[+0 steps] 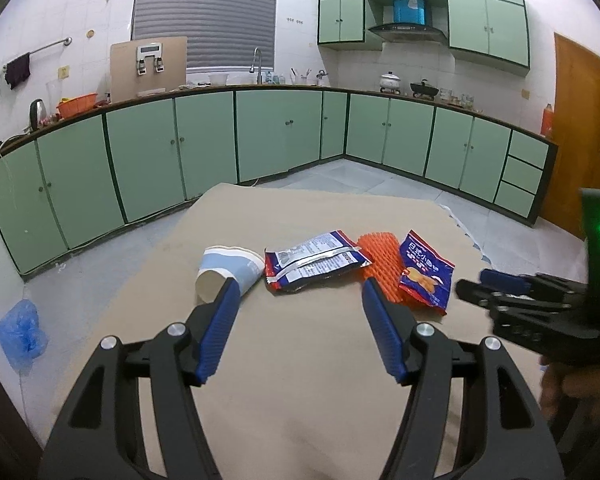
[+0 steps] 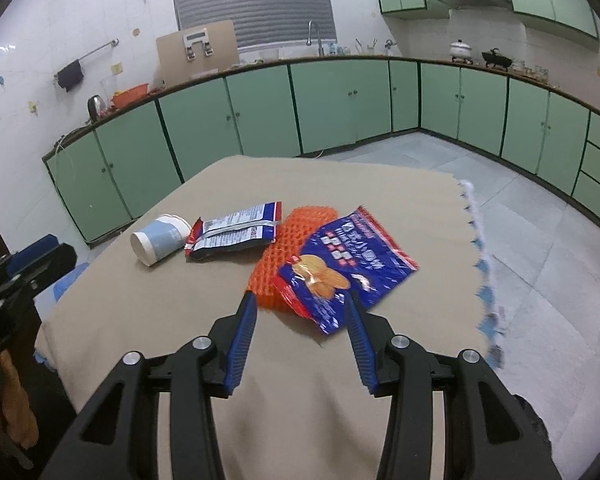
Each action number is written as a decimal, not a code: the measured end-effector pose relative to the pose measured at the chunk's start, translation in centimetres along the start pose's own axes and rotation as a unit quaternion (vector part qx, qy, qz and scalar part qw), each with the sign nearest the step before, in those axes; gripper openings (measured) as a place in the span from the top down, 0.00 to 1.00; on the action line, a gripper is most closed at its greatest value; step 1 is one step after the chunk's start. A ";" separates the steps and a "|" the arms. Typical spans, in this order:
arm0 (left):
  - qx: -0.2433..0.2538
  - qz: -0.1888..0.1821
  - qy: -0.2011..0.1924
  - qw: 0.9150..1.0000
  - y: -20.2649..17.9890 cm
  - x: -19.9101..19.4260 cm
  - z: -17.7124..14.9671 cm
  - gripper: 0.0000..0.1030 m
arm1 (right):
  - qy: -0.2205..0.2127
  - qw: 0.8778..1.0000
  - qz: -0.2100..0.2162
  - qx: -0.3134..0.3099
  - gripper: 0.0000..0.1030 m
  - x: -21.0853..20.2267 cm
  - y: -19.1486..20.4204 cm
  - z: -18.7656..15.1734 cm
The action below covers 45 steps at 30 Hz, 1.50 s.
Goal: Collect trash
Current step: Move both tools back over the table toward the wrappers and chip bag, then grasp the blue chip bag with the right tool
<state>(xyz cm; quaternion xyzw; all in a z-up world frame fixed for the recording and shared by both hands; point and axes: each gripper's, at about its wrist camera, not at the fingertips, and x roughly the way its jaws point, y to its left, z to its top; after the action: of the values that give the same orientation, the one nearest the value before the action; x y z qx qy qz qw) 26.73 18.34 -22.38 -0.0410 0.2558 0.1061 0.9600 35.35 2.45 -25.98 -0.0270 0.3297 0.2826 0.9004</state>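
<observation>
Trash lies in a row on a beige-covered table (image 1: pixel 300 360): a tipped blue-and-white paper cup (image 1: pixel 228 272) at the left, a silver-and-blue wrapper (image 1: pixel 316 262), an orange foam net (image 1: pixel 380 260), and a blue chip bag (image 1: pixel 426 276) on top of the net. My left gripper (image 1: pixel 298 298) is open and empty, just short of the cup and wrapper. My right gripper (image 2: pixel 300 312) is open and empty, its fingers straddling the near end of the chip bag (image 2: pixel 340 268) and net (image 2: pixel 284 256). The cup (image 2: pixel 158 238) and wrapper (image 2: pixel 236 232) lie further left.
Green kitchen cabinets (image 1: pixel 204 144) run along the far walls. A blue plastic bag (image 1: pixel 20 332) lies on the floor left of the table. The table's right edge (image 2: pixel 480 248) has a fringed cloth. A wooden door (image 1: pixel 580 128) stands at the right.
</observation>
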 end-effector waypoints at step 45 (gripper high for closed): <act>-0.005 -0.015 0.019 1.000 0.3 3.5 -2.1 0.39 | 0.064 0.998 -0.006 0.008 0.55 7.2 -2.0 -0.3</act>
<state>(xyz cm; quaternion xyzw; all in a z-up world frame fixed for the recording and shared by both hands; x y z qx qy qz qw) 28.63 18.96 -25.94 -0.0511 0.2729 0.0925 0.9562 40.72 4.22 -30.86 -0.0394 0.3887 0.2722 0.8794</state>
